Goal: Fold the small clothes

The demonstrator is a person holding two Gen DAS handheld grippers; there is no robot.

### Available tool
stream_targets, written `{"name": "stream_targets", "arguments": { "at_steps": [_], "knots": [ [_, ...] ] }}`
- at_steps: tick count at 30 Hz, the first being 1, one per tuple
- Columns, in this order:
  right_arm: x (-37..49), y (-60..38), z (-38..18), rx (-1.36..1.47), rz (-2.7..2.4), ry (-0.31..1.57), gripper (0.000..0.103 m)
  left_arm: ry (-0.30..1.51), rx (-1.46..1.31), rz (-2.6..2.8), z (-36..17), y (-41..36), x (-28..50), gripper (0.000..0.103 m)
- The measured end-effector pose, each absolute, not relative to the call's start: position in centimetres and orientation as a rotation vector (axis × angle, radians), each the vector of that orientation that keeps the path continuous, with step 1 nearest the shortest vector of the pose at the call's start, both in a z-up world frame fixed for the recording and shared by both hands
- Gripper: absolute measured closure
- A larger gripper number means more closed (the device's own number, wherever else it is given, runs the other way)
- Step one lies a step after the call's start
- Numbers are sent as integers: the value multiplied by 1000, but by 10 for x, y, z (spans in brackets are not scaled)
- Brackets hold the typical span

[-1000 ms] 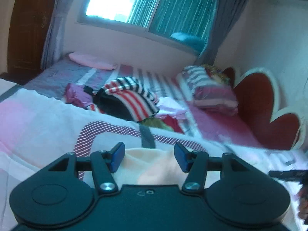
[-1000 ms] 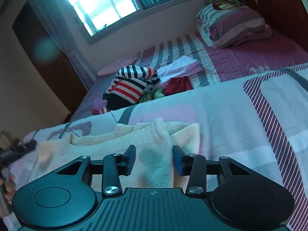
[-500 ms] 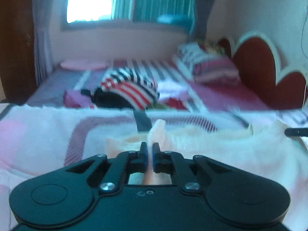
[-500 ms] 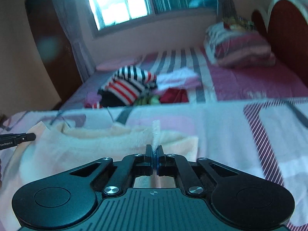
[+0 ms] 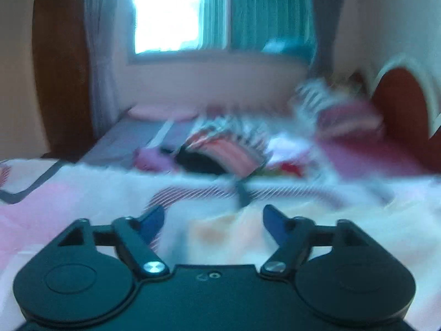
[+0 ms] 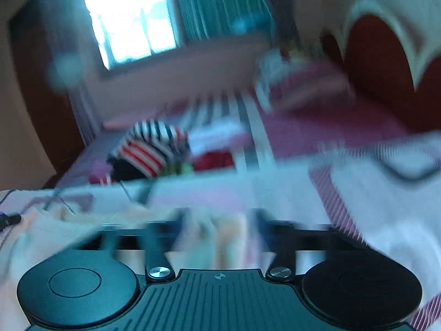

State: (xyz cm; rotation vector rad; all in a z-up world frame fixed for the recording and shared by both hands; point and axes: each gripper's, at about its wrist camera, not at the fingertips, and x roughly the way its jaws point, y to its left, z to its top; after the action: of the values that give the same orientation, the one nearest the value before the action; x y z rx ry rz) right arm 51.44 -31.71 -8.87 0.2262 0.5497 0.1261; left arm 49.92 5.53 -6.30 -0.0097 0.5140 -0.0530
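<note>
A small cream and peach garment [image 5: 220, 226] lies on the patterned bedspread [image 5: 69, 198] just ahead of both grippers. My left gripper [image 5: 213, 215] is open, its blue-tipped fingers [image 5: 154, 218] spread over the cloth and holding nothing. My right gripper [image 6: 219, 220] is open too, though its fingers are smeared by motion blur. The garment shows between and to the left of them in the right wrist view [image 6: 82, 229]. The tip of the other gripper [image 6: 9, 219] shows at the left edge.
A pile of clothes with a red, white and black striped piece [image 5: 228, 149] lies further back on the bed. Pillows [image 5: 339, 115] are stacked by the red headboard [image 5: 399, 110]. A window [image 5: 165, 13] and a wall are behind.
Both grippers were open a second ago, shut on folds of the garment half a second ago, and are open again now, with the cloth let go. Both views are blurred by fast motion.
</note>
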Motion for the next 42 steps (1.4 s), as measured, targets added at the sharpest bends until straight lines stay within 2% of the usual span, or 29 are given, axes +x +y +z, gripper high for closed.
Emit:
{"name": "stream_targets", "arguments": {
  "at_steps": [2, 3, 4, 5, 7, 8, 12, 16, 18, 20, 23, 29, 32, 34, 35, 38, 39, 42],
  "knots": [
    [516, -290, -82, 210, 243, 558, 37, 546, 29, -141, -60, 25, 504, 28],
    [520, -270, -81, 177, 291, 582, 45, 573, 54, -180, -61, 11, 507, 31],
    [523, -250, -82, 130, 324, 602, 66, 602, 76, -220, -64, -4, 511, 33],
    [527, -232, -85, 99, 353, 634, 72, 623, 84, -249, -68, -15, 514, 34],
    [536, -208, -96, 101, 399, 708, 72, 644, 84, -292, -75, -27, 514, 32],
    [538, -200, -102, 91, 403, 727, 72, 667, 82, -302, -81, -28, 514, 25],
    [530, -202, -111, 7, 389, 687, 72, 675, 116, -229, -97, -3, 505, 14],
    [532, -256, -118, 34, 129, 684, 72, 693, 47, -124, -102, 49, 507, 11],
    [529, -265, -119, 22, 111, 680, 72, 696, 10, -107, -96, 58, 507, 14],
    [519, -262, -109, 47, 117, 660, 71, 681, -7, -101, -85, 54, 499, 22],
    [498, -240, -95, 81, 268, 645, 71, 628, 30, -173, -73, 24, 484, 21],
    [475, -195, -100, 54, 390, 696, 72, 676, 95, -295, -80, -31, 459, 25],
    [469, -192, -109, 16, 381, 706, 72, 672, 123, -285, -103, -32, 449, 22],
    [464, -192, -111, 0, 379, 696, 72, 689, 118, -271, -98, -28, 443, 23],
    [456, -189, -107, 0, 366, 702, 71, 692, 110, -266, -91, -28, 442, 30],
    [442, -193, -96, 15, 407, 655, 71, 645, 44, -289, -73, -22, 425, 26],
    [438, -190, -96, 1, 420, 662, 72, 642, 45, -292, -73, -24, 421, 30],
    [435, -182, -110, -35, 401, 716, 72, 713, 53, -275, -90, -30, 424, 30]
  ]
}}
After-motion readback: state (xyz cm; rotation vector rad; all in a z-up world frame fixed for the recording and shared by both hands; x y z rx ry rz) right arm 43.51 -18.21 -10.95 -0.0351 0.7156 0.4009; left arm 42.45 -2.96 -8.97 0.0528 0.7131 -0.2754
